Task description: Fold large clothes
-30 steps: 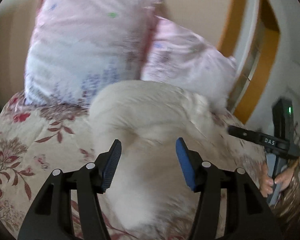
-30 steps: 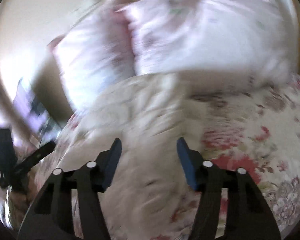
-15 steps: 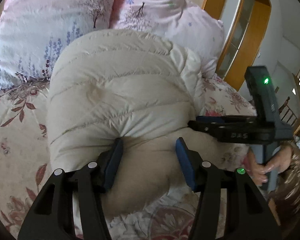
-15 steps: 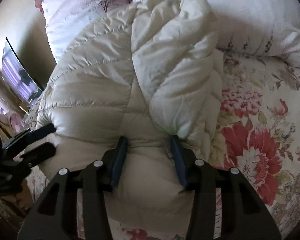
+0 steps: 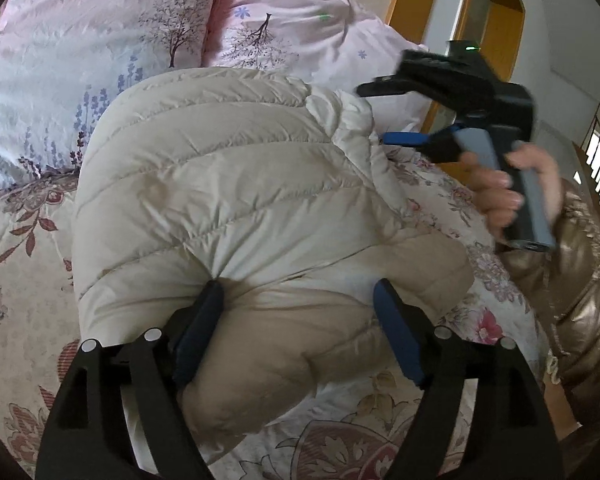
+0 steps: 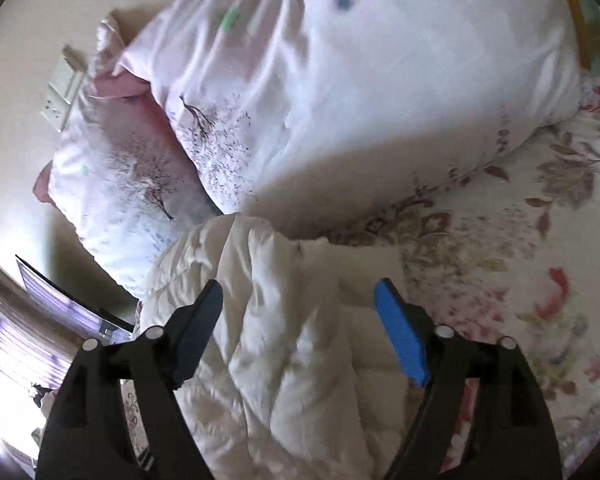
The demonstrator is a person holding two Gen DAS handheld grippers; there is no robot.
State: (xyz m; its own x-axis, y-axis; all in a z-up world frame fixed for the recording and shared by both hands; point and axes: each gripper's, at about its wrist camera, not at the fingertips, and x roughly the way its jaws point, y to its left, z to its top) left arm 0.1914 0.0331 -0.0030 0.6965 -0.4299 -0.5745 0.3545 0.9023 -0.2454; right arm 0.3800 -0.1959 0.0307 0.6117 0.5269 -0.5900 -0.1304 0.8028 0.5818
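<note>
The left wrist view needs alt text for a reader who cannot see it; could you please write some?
A folded cream puffer jacket lies on a floral bedspread, its near edge between the opening jaws of the left gripper. Two pink pillows stand behind it, and a hand holds the right gripper at right.

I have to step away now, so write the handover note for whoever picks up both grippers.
Left gripper: jaws opening, the near edge of the cream puffer jacket bulging between them.
Right gripper: jaws opening, lifted off to the jacket's right side, fabric below, nothing gripped.
Jacket: a folded bundle on the floral bedspread, in front of two pink pillows.
Done: sides folded in, bundle laid down.
Left: probably clear both jaws, then check whether one more fold or tidying is needed.
</note>
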